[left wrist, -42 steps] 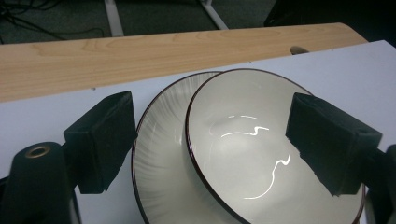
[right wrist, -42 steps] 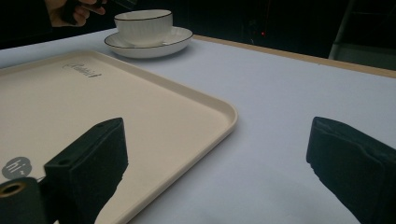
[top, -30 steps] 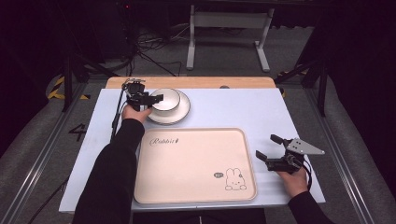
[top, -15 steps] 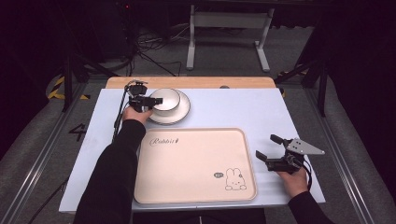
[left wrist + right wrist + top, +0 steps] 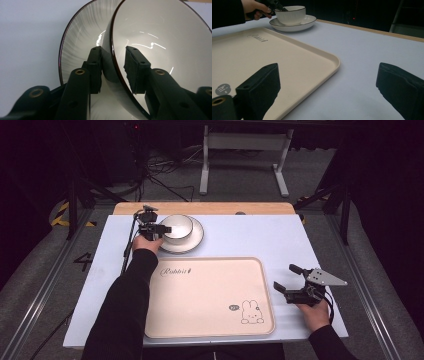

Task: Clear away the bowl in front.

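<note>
The white bowl (image 5: 178, 227) sits on a saucer (image 5: 192, 241) at upper centre-left of the high view. The left gripper (image 5: 113, 68) straddles the rim, one jaw inside, one outside, nearly closed. Glazed ceramic: rigid, slick, breakable; grip the rim firmly. The right gripper (image 5: 289, 280) rests wide open, empty, beside the tray (image 5: 210, 300).

In the upper left, the left gripper (image 5: 162, 229) meets the bowl (image 5: 178, 226) on its plate (image 5: 194, 240); the right gripper (image 5: 286, 279) rests lower right beside the tray (image 5: 200, 295).
</note>
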### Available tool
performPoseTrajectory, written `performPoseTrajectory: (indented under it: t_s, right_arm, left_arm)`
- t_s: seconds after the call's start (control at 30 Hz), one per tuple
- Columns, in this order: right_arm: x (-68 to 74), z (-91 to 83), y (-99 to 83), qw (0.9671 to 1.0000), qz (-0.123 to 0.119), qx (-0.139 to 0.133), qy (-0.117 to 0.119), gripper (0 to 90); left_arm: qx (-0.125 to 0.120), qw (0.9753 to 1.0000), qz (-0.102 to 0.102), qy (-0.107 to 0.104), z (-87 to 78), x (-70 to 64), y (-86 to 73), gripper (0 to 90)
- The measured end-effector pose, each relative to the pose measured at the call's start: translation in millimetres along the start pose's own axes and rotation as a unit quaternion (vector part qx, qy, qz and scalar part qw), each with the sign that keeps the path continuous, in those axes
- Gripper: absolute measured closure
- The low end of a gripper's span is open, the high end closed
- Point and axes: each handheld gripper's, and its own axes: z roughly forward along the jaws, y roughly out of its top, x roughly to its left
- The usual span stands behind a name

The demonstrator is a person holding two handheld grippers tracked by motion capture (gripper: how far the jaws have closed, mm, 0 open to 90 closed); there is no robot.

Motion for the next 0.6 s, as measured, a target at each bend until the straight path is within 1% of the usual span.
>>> performPoseTrajectory:
  t_s: [0.03,0.13,0.2,0.23,0.27,0.33,0.37,0.53,0.57,0.6]
  right_arm:
    - [-0.1,0.0,0.0,1.0,0.0,0.0,0.0,6.0]
    - [0.0,0.1,0.0,1.0,0.0,0.0,0.0,6.0]
    - [0.0,0.2,0.0,1.0,-0.001,0.0,0.0,6.0]
    - [0.0,0.1,0.0,1.0,0.0,0.0,0.0,6.0]
    - [-0.1,0.1,0.0,1.0,0.0,0.0,0.0,6.0]
    - [-0.1,0.1,0.0,1.0,0.0,0.0,0.0,6.0]
    - [-0.1,0.1,0.0,1.0,0.0,0.0,0.0,6.0]
    - [-0.2,0.0,0.0,1.0,0.0,0.0,0.001,6.0]
    - [-0.2,0.1,0.0,1.0,0.001,0.0,0.001,6.0]
    - [-0.3,0.1,0.0,1.0,0.001,0.0,0.001,6.0]
  left_arm:
    - [0.0,1.0,-0.003,0.0,0.1,-0.2,0.0,69.5]
    - [-0.001,0.9999,-0.004,0.011,0.8,-2.5,0.2,73.2]
    - [-0.002,0.9998,-0.005,0.017,1.0,-4.6,-0.2,77.6]
    - [-0.001,0.9999,-0.002,0.01,1.3,-4.9,-0.4,79.5]
    - [-0.001,1.0,-0.004,0.008,1.7,-5.3,-0.6,79.3]
    - [-0.002,0.9999,-0.001,0.014,1.8,-7.3,-0.7,79.6]
    - [-0.002,0.9999,-0.001,0.014,1.7,-7.6,-0.7,79.7]
    - [-0.006,0.9998,-0.017,-0.001,-1.8,-5.5,0.3,79.8]
    - [-0.013,0.9997,-0.02,-0.005,-3.5,-5.8,0.7,79.8]
    - [-0.016,0.9998,-0.014,0.0,-4.4,-6.7,1.2,79.8]
